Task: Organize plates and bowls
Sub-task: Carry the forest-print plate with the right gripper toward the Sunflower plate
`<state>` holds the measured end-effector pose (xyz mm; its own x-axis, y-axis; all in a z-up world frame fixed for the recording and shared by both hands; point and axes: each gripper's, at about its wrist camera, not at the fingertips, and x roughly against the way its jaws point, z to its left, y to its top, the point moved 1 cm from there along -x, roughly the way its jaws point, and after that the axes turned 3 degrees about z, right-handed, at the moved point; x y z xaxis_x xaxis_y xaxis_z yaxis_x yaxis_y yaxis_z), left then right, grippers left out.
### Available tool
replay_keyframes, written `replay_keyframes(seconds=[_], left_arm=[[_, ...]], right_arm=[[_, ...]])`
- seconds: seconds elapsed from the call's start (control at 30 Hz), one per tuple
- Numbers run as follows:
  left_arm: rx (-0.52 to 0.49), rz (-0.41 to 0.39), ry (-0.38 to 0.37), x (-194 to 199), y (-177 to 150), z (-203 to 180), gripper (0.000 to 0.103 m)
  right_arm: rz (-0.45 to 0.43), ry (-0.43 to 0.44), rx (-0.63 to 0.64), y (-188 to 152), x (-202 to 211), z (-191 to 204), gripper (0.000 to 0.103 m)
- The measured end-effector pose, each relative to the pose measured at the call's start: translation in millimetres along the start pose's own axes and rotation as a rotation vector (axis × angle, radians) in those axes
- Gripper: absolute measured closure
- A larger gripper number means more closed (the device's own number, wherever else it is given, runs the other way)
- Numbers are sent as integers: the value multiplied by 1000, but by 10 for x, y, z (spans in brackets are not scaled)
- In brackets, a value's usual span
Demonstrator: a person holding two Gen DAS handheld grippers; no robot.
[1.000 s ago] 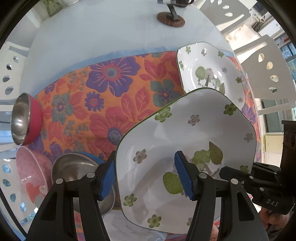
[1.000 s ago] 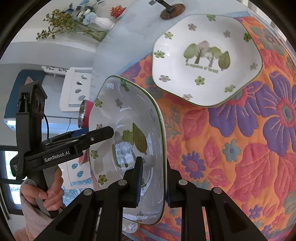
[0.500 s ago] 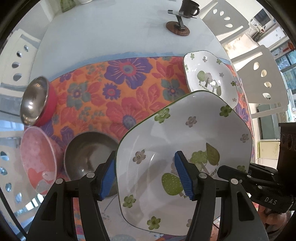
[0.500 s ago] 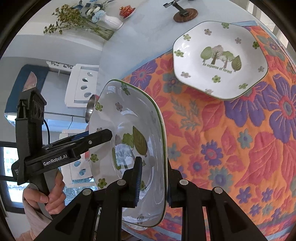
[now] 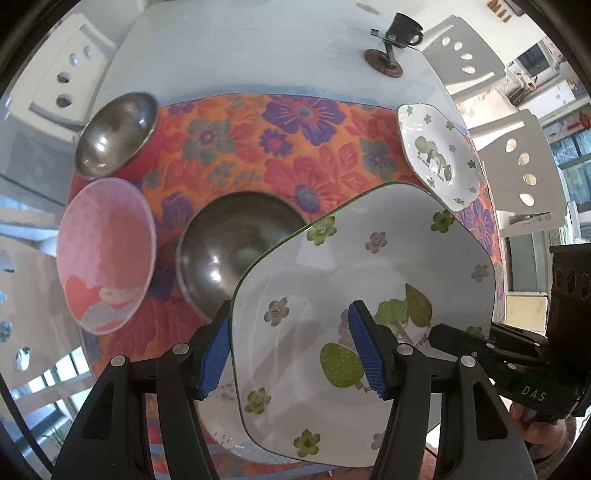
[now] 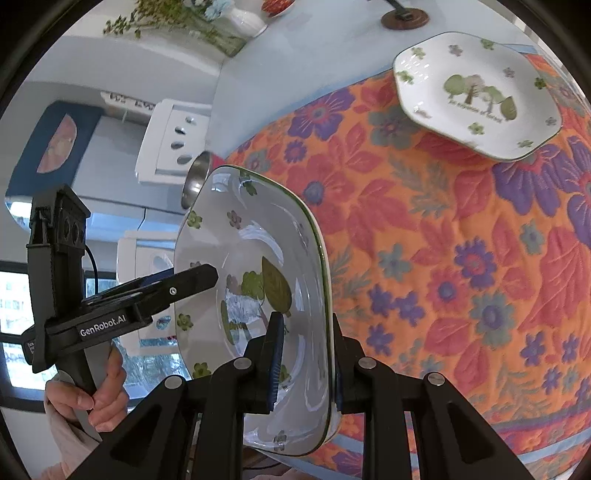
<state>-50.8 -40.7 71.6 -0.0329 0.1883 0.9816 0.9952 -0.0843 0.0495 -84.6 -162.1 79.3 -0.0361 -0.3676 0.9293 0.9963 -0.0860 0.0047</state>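
Note:
Both grippers hold one white flowered plate (image 5: 369,280) tilted in the air above the near edge of the table. My left gripper (image 5: 291,354) is shut on its left rim. My right gripper (image 6: 306,354) is shut on its right rim, and the plate (image 6: 251,266) stands on edge in that view. A second matching plate (image 5: 439,155) (image 6: 476,92) lies flat at the far right of the floral cloth (image 5: 295,147). A steel bowl (image 5: 229,251) sits under the held plate's left edge. A pink bowl (image 5: 103,251) and a red steel-lined bowl (image 5: 114,136) lie left.
A cup on a small stand (image 5: 395,40) sits at the back of the white table. White chairs (image 5: 517,166) stand on the right and left. A vase of flowers (image 6: 221,22) stands at the far corner.
Both grippers and the held plate have risen and pulled back from the table. The bowls on the left have come fully into the left wrist view, and the flat plate looks smaller.

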Motion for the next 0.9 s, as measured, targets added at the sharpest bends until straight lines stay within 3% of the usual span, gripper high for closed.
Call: replay_keyframes(seconds=[0.43,0.9], left_arm=[[75,-7,-30,-1,-387,430,45],[165,3,-61,-141,-810,609,45]], right_arm=[[66,-35,32,-277,-348,306,81],[146,-85,53,-431,-617,370,80]])
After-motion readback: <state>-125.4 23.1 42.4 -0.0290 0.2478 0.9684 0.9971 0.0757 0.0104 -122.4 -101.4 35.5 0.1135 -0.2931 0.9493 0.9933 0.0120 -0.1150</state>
